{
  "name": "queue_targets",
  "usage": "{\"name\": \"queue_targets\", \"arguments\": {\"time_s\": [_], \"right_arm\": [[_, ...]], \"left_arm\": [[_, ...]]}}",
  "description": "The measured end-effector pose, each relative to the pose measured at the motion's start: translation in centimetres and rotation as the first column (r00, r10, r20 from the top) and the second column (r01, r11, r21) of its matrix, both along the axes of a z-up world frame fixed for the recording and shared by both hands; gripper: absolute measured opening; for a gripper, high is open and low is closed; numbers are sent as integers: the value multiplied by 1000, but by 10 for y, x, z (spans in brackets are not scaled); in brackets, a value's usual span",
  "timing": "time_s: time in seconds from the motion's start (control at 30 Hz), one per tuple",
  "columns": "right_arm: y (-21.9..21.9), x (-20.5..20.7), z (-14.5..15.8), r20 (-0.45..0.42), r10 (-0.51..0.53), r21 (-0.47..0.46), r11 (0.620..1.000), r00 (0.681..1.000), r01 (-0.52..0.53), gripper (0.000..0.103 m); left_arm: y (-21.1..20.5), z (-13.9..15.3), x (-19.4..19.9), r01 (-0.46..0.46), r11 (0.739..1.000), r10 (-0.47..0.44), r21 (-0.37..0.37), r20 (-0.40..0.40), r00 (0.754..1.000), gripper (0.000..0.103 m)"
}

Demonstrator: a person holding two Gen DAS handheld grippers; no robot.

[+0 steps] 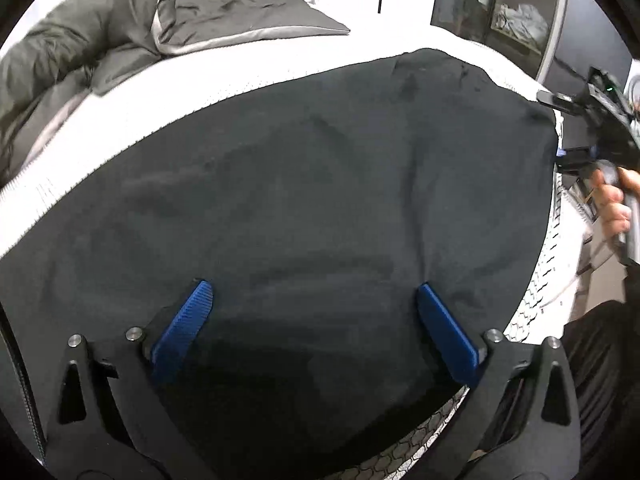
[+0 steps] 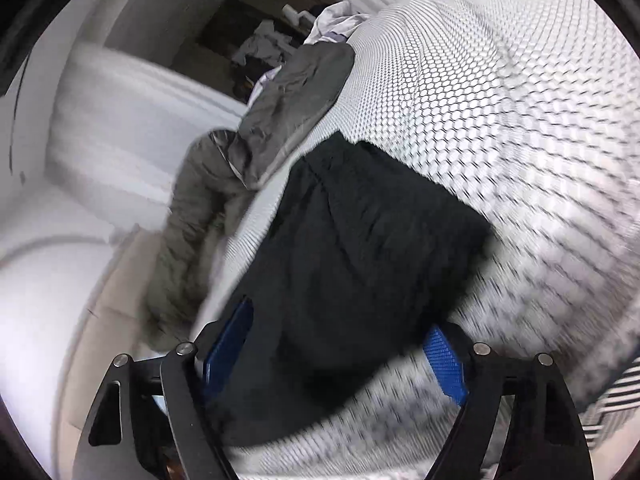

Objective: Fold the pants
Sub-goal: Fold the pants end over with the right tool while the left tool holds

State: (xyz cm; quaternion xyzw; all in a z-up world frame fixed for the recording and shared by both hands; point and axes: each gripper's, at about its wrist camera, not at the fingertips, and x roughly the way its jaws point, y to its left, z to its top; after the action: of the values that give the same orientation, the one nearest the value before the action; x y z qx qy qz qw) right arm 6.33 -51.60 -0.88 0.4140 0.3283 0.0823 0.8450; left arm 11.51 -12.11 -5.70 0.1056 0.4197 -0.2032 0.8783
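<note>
the black pants (image 1: 304,184) lie spread flat on the white honeycomb-patterned bedspread (image 2: 500,92), with the left gripper (image 1: 314,292) and right gripper (image 2: 340,324) both over them, jaws wide apart, holding nothing.

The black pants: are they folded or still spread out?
Folded, it seems: the black pants lie as a compact rectangle on the white bed, no separate legs visible.

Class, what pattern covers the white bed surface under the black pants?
A small honeycomb pattern on the mattress cover, clearest in the right wrist view.
</note>
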Motion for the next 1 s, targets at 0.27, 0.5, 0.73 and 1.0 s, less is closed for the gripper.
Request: {"name": "queue_targets", "arguments": {"time_s": [0.27, 0.5, 0.73, 1.0], "right_arm": [[24, 20, 29, 80, -75, -128, 988, 994, 85, 21], [118, 25, 104, 224, 85, -276, 961, 971, -21, 20], [301, 74, 144, 245, 473, -410, 842, 846, -351, 20], [477, 102, 62, -91, 825, -447, 467, 558, -763, 53]], "left_arm": [[4, 9, -15, -17, 999, 18, -45, 22, 1000, 92], [107, 47, -9, -218, 956, 231, -197, 44, 972, 91], [227, 57, -16, -452, 837, 476, -307, 4, 879, 91], [328, 69, -45, -558, 680, 620, -476, -32, 784, 92]]}}
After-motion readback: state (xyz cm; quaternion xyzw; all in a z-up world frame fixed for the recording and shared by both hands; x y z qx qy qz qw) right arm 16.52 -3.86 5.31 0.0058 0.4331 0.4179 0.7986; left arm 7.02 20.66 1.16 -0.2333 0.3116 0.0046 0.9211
